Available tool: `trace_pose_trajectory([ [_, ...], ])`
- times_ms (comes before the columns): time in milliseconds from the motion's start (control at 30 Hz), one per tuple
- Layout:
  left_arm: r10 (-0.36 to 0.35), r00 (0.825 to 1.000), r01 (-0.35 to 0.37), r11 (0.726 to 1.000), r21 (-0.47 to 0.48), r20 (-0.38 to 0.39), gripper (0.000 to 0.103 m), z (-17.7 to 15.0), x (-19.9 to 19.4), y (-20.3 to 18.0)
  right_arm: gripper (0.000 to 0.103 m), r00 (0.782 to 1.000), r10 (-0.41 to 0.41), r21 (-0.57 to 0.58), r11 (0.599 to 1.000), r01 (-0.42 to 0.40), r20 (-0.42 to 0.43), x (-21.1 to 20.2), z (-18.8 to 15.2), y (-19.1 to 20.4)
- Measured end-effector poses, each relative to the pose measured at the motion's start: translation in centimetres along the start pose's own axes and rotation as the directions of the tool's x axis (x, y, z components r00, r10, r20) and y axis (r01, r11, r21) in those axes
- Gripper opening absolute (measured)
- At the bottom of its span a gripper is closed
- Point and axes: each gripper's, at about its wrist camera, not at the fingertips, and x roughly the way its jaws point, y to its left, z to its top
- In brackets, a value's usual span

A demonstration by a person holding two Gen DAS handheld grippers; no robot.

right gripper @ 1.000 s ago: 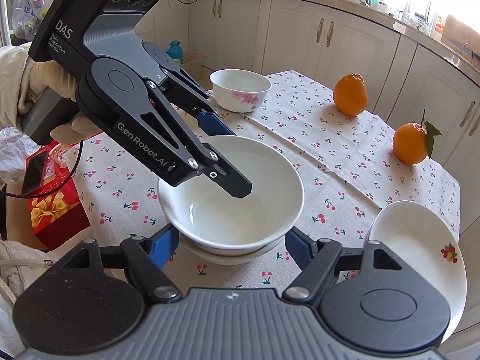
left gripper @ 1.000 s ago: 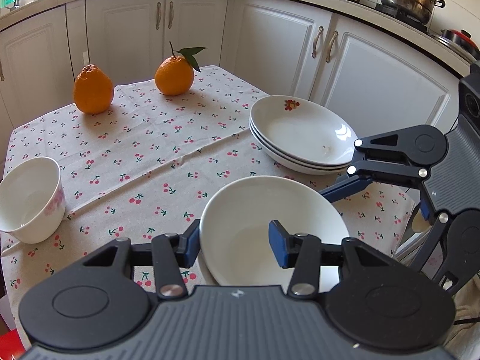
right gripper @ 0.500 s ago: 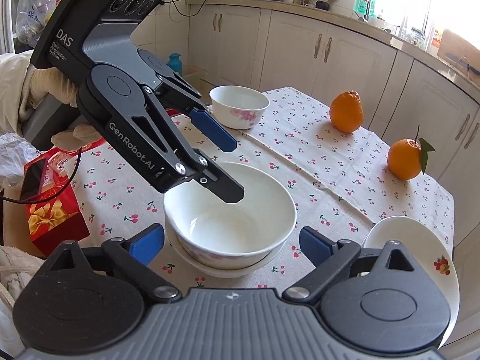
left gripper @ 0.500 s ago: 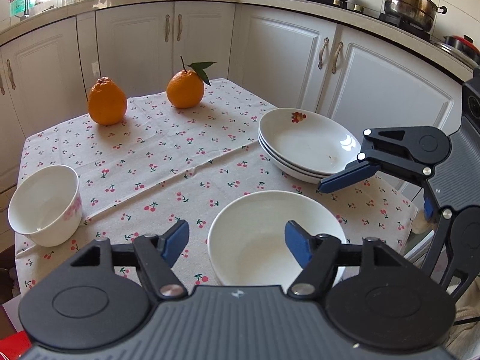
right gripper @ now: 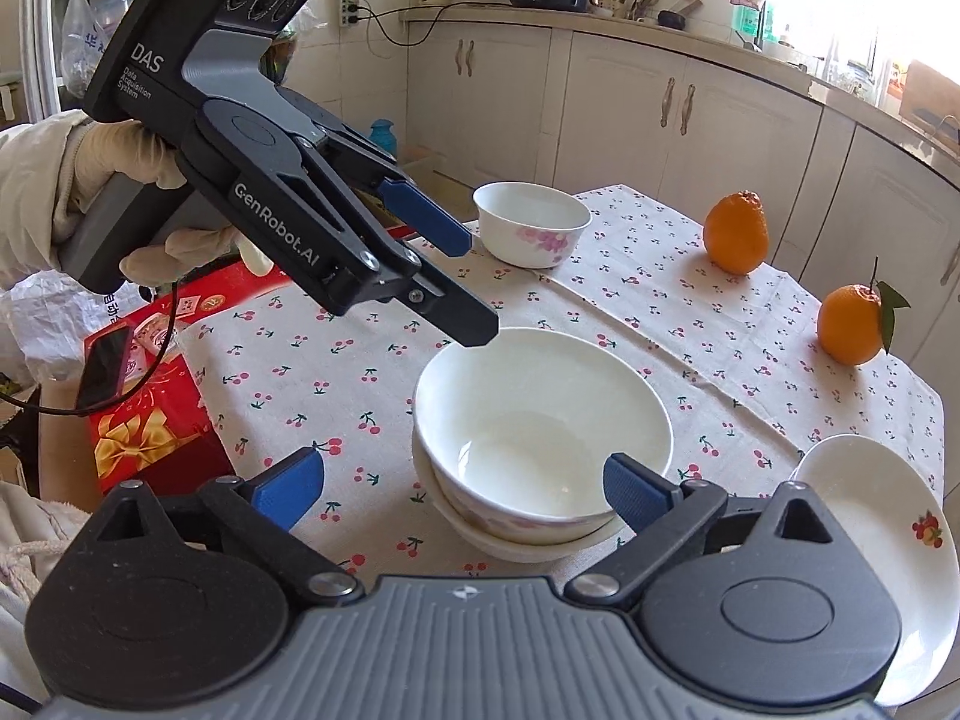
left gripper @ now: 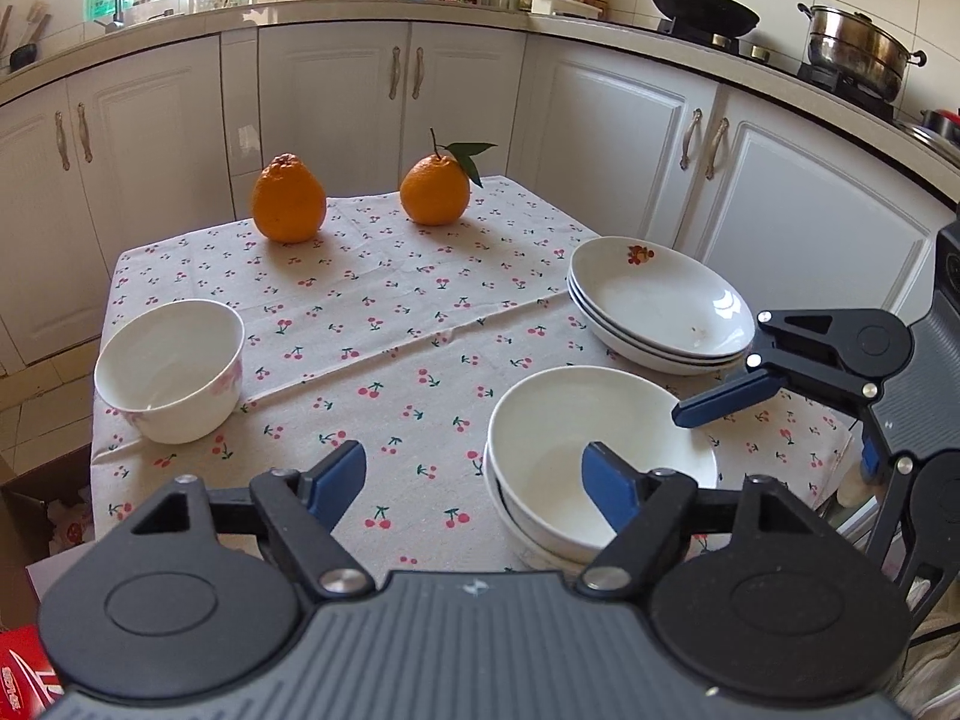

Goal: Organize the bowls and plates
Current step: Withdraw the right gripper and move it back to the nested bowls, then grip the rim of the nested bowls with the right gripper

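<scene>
Bowls [left gripper: 600, 450] are sitting nested near the desk's [left gripper: 384, 330] front edge, and you are holding both tools wide open around them, gripping nothing. Your left tool [left gripper: 474, 480] is hovering low at 6 o'clock; your right tool [right gripper: 465, 486] is hanging at 3. Plates [left gripper: 660, 306] are stacked at 1 o'clock, a lone bowl [left gripper: 171, 369] at 9.

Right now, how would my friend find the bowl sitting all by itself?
Look at the cherry-print tablecloth. At its left edge, apart from the stacked bowls and the plate stack, stands the lone bowl. Only it sits unstacked, with pink flowers on its side.
</scene>
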Motion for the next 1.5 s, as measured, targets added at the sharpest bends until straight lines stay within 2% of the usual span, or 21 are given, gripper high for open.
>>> trace_pose_trajectory([
  [133, 0.018, 1.000, -0.018, 1.000, -0.017, 0.018, 0.085, -0.7, -0.8, 0.7, 0.102, 1.000, -0.010, 0.000, 1.000, 0.010, -0.004, 0.0, 0.4, 0.2],
  [300, 0.081, 0.995, -0.079, 0.996, -0.030, 0.063, 0.094, -1.8, -1.5, 2.1, 0.103, 0.998, -0.056, -0.029, 0.998, 0.056, 0.000, -0.1, 2.1, 0.0],
  [500, 0.186, 0.978, -0.185, 0.982, -0.022, 0.094, 0.096, -2.9, -1.4, 4.3, 0.103, 0.997, -0.080, -0.038, 0.996, 0.079, -0.009, 0.9, 5.1, -1.3],
  [667, 0.234, 0.967, -0.232, 0.972, -0.028, 0.105, 0.098, -3.2, -0.8, 6.2, 0.103, 0.997, -0.077, -0.041, 0.996, 0.076, -0.029, 2.4, 7.9, -2.6],
  [833, 0.242, 0.962, -0.240, 0.970, -0.032, 0.125, 0.098, -2.9, 0.2, 7.7, 0.103, 0.994, -0.084, -0.080, 0.994, 0.079, -0.069, 4.8, 10.7, -3.6],
  [1100, 0.294, 0.945, -0.289, 0.956, -0.051, 0.147, 0.098, -2.2, 2.6, 10.0, 0.103, 0.991, -0.045, -0.124, 0.992, 0.030, -0.122, 9.1, 14.1, -4.8],
  [1233, 0.333, 0.931, -0.329, 0.943, -0.054, 0.148, 0.098, -2.2, 3.9, 10.9, 0.103, 0.989, -0.052, -0.144, 0.989, 0.031, -0.141, 11.7, 15.7, -5.6],
  [1433, 0.357, 0.920, -0.356, 0.934, -0.036, 0.160, 0.098, -2.0, 5.2, 11.8, 0.103, 0.987, 0.018, -0.128, 0.991, -0.039, -0.161, 15.3, 18.1, -7.4],
  [1500, 0.351, 0.923, -0.349, 0.936, -0.042, 0.158, 0.097, -1.9, 5.8, 12.2, 0.103, 0.985, 0.042, -0.113, 0.992, -0.061, -0.169, 16.6, 18.8, -8.1],
])
